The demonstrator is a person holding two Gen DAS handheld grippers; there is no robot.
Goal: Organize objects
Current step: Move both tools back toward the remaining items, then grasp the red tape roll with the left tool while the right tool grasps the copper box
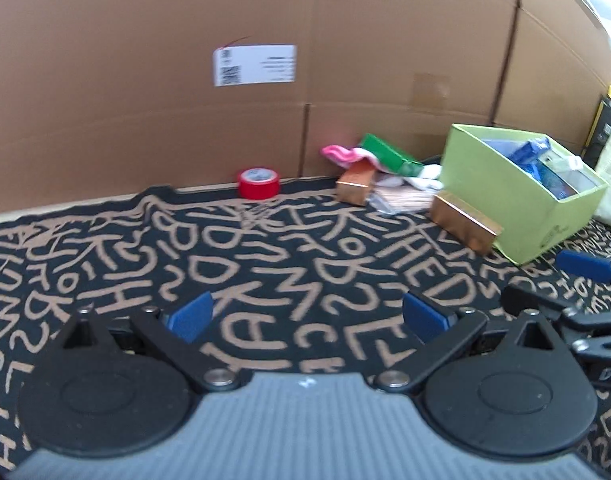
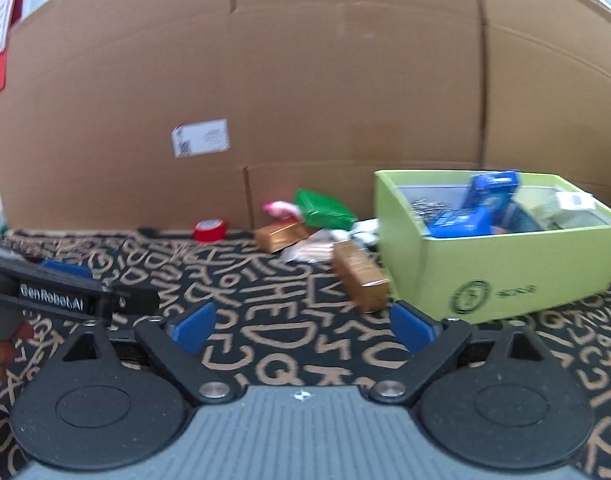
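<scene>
A lime green box (image 1: 517, 200) (image 2: 517, 264) holds blue packets (image 2: 477, 208) and other items. A copper box (image 1: 463, 222) (image 2: 359, 276) lies against its near side. A second copper box (image 1: 355, 186) (image 2: 279, 236), a green box (image 1: 387, 152) (image 2: 323, 208), a pink cloth (image 1: 339, 154) (image 2: 279, 208) and white items lie in a pile by the cardboard. A red tape roll (image 1: 258, 183) (image 2: 210, 230) stands to the left. My left gripper (image 1: 307, 318) and right gripper (image 2: 301, 326) are open and empty above the cloth.
A black cloth with tan letters (image 1: 265, 264) (image 2: 273, 320) covers the surface. A tall cardboard wall (image 1: 265, 20) (image 2: 305, 80) closes the back. The right gripper shows at the right edge of the left wrist view (image 1: 585, 266); the left gripper shows at the left of the right wrist view (image 2: 65, 292).
</scene>
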